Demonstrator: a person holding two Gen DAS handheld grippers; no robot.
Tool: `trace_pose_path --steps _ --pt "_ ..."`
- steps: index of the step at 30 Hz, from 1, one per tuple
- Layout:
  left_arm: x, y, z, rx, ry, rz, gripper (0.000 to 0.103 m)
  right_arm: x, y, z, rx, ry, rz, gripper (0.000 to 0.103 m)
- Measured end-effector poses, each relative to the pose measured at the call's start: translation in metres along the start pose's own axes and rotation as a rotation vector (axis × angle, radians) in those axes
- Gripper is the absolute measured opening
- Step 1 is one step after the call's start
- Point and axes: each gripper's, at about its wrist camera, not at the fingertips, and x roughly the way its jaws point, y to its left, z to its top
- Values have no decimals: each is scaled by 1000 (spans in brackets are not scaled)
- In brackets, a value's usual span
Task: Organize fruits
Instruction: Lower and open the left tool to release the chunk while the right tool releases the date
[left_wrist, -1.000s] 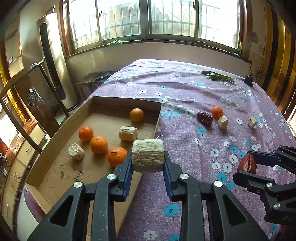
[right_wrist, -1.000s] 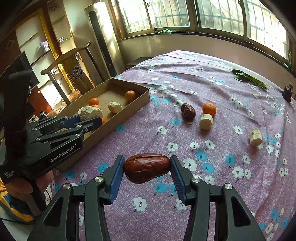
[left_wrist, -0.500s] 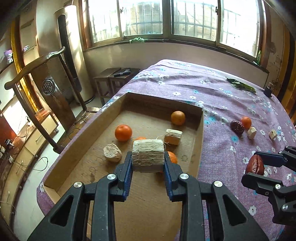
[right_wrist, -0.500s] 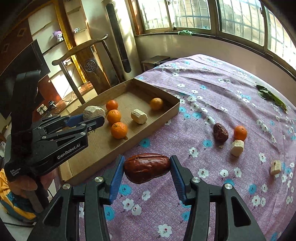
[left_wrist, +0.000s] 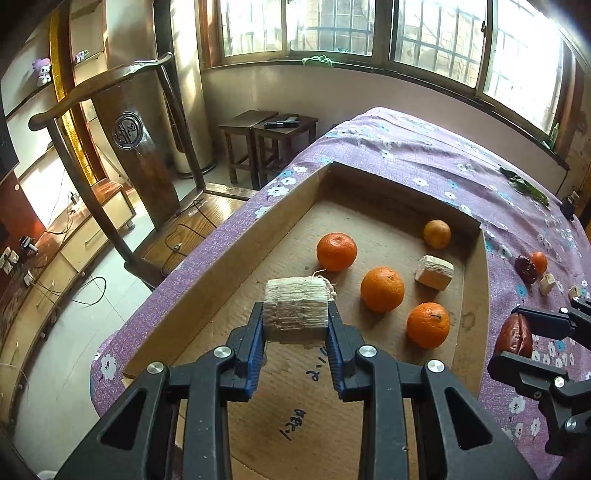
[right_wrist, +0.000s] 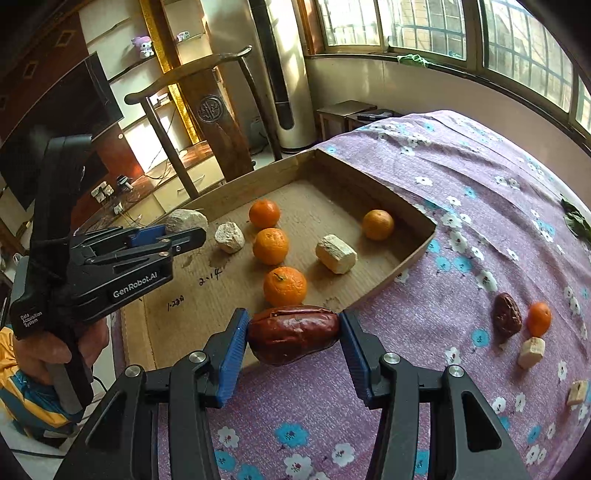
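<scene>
Both hands have swung toward the cardboard box (left_wrist: 402, 206): the left gripper (left_wrist: 295, 338), clamped on a pale fibrous chunk (left_wrist: 295, 312), now hangs over its floor, while the right gripper (right_wrist: 293, 341), clamped on a red date (right_wrist: 293, 334), nears its rim.

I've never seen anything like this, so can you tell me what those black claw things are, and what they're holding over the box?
They are hand-held grabbers, one in each of a person's hands, each with its own camera looking along its two fingers. One picture comes from each camera. The left gripper squeezes a pale ridged chunk above the cardboard box. The right gripper squeezes a wrinkly dark red fruit beside the box's edge. Inside the box lie four oranges, like this one, and pale chunks. More pieces wait on the purple flowered cloth.
</scene>
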Motion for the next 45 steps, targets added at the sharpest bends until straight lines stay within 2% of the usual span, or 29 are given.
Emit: trace_pose_path --steps 9,15,23,31,39,40,41,42,44,45 --pt "11 3 -2 3 28 6 29 30 21 4 -48 61 55 54" --pt "19 6 -4 -2 47 22 29 49 34 6 -77 98 57 54" --pt "24 7 -5 -10 52 25 29 50 44 8 -121 103 49 55" --pt "27 7 -9 -19 65 27 29 64 43 5 -109 125 47 55" --pt "31 7 -11 -36 75 31 30 68 43 4 -107 106 40 55" --pt "30 7 -11 -34 72 38 32 67 44 4 -107 107 41 55" --pt "29 7 -11 -33 69 43 38 66 43 5 -105 106 46 58" --pt "28 7 -10 -36 66 42 49 64 43 5 -100 104 55 60" --pt "24 7 -10 -42 51 40 62 59 43 3 -99 98 69 68" --pt "22 7 -9 -43 44 43 65 56 43 1 -99 97 68 70"
